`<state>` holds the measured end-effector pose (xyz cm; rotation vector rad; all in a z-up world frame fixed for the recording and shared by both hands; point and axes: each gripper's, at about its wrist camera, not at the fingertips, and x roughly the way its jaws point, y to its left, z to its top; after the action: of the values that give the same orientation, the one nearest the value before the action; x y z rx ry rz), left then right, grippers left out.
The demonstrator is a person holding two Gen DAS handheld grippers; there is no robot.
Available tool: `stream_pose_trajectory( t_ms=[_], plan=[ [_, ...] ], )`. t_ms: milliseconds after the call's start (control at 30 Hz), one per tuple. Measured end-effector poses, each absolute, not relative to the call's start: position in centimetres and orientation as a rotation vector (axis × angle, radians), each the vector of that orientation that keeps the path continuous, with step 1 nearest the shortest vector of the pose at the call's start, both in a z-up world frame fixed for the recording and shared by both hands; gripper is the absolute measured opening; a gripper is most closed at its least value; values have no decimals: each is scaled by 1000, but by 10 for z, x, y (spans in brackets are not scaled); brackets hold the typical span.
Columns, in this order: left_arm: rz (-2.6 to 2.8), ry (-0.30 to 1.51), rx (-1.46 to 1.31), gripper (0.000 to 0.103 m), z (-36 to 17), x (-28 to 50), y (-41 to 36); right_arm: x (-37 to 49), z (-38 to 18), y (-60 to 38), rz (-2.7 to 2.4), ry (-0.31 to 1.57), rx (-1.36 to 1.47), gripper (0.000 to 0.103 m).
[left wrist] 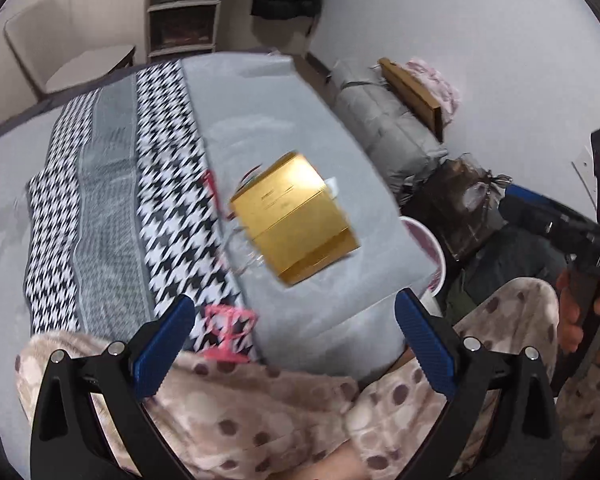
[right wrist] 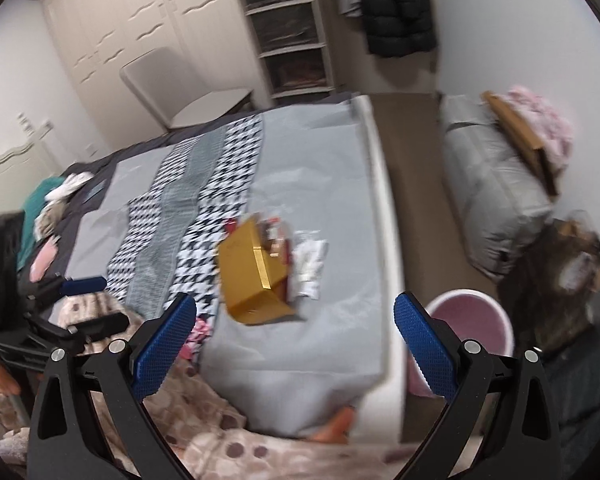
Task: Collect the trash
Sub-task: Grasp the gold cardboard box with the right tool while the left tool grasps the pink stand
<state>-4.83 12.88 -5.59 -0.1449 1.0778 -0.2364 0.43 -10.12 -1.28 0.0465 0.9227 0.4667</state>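
Grey bed [right wrist: 332,184], one gold box [right wrist: 248,276], one pink bin [right wrist: 474,312], left claw [left wrist: 296,344] and right claw [right wrist: 296,344] both released, empty.

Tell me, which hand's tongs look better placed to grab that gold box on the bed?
Probably the right. Both tongs, left and right, are open and empty, but the gold box sits just beyond the right tongs' tips, with the pink bin beside them. In the left view the box lies farther off.
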Motion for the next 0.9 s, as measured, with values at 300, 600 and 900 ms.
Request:
stream_pose_trajectory(
  t_ms=[300,600,900],
  plan=[
    [-148,1161,-136,98,-110,-55,187,71,-82,-26,676,1076,38,90],
    [-231,1261,-128,98,-144,-28,184,104,-122,-4,695,1138,-55,79],
    [-274,1417,-106,57,-189,-9,161,110,-141,1,740,1144,-117,52]
  ],
)
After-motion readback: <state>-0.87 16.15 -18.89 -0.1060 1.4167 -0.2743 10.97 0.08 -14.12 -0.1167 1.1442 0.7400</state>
